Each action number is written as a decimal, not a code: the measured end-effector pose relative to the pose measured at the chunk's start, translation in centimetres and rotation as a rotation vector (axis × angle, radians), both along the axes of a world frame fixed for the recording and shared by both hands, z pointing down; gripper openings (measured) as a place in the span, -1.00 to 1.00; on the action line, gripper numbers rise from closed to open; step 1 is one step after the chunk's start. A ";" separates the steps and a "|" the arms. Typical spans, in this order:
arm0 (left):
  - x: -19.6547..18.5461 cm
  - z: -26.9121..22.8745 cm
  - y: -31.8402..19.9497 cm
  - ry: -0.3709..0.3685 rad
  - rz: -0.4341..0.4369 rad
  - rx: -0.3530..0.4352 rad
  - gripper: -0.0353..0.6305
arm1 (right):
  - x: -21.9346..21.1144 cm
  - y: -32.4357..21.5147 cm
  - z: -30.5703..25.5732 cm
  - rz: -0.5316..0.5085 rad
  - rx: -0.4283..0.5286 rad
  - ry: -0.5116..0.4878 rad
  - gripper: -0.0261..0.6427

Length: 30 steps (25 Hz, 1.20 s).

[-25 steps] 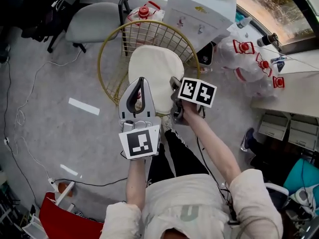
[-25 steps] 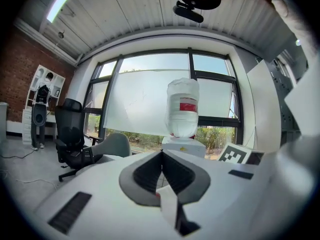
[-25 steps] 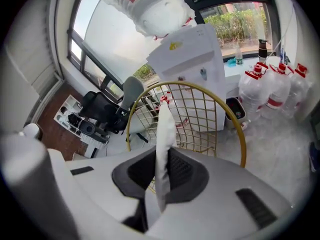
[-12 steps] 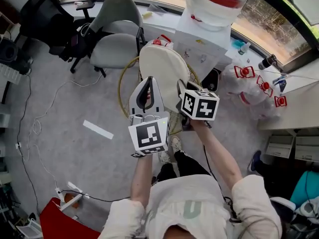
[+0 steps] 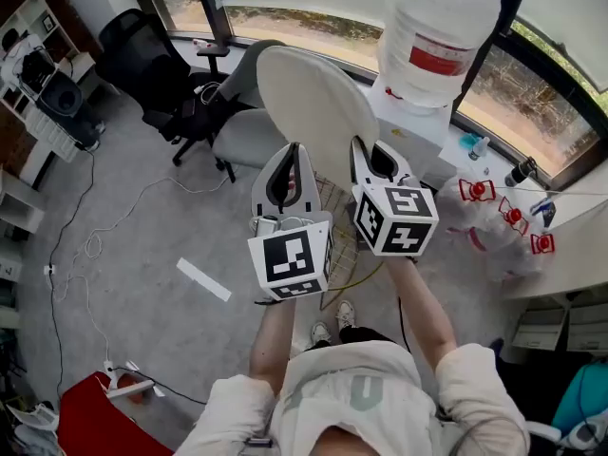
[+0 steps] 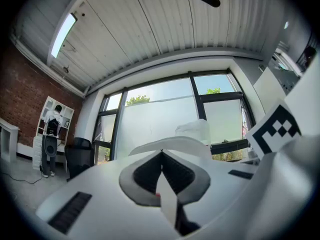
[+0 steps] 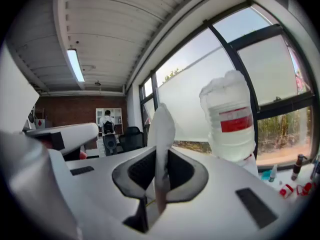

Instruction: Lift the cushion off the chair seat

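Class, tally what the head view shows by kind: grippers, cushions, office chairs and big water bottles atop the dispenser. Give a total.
grippers: 2, left gripper, right gripper
cushion: 1
office chairs: 2, black chair, grey chair
water bottle: 1
total: 6

No word or number can be read. The water bottle (image 5: 439, 41) wears a red label (image 5: 440, 58) with print too blurred to read. The cube (image 5: 291, 259) on the left gripper (image 5: 292, 150) and the cube (image 5: 397, 218) on the right gripper (image 5: 360, 144) show only black-and-white square patterns, no letters
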<state>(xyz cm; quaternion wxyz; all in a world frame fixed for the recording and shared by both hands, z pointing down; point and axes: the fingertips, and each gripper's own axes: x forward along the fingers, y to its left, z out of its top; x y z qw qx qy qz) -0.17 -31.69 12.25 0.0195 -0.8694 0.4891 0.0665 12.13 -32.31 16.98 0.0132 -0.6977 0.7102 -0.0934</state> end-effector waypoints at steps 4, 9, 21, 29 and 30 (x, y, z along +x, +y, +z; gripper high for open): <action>-2.5 -3.3 1.8 0.004 -0.041 0.040 -0.86 | -2.3 2.0 -4.9 -0.047 0.138 0.011 -0.79; -3.5 -4.9 3.2 0.007 -0.090 0.070 -0.86 | -3.7 4.2 -8.2 -0.085 0.267 0.053 -0.79; -5.7 -4.9 6.6 0.013 -0.174 0.081 -0.86 | -5.7 8.7 -7.4 -0.147 0.288 0.070 -0.79; -5.1 -5.1 7.5 0.017 -0.166 0.089 -0.86 | -5.2 9.9 -7.5 -0.136 0.298 0.077 -0.79; -5.0 -5.0 7.6 0.015 -0.164 0.089 -0.86 | -5.0 10.0 -7.6 -0.133 0.301 0.078 -0.79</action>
